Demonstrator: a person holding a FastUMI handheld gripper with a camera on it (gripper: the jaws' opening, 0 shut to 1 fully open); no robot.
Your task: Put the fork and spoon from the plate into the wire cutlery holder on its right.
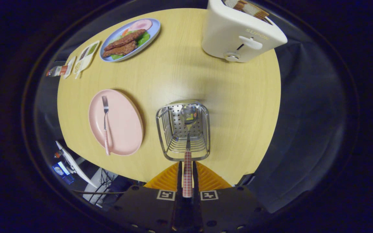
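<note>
My gripper (187,176) is shut on the checked handle of the spoon (188,142), held high over the table. The spoon hangs down with its bowl inside the wire cutlery holder (202,129), near the perforated bottom. The holder stands just ahead of my fingers (168,179). To its left lies the pink plate (125,126), and on it rests the fork (105,124), tines pointing away, checked handle toward me.
A white toaster (238,32) with bread slices stands beyond the holder at the far right. A blue plate of food (152,32) and small packets (86,58) sit at the far left. The round wooden table (238,106) drops off close on all sides.
</note>
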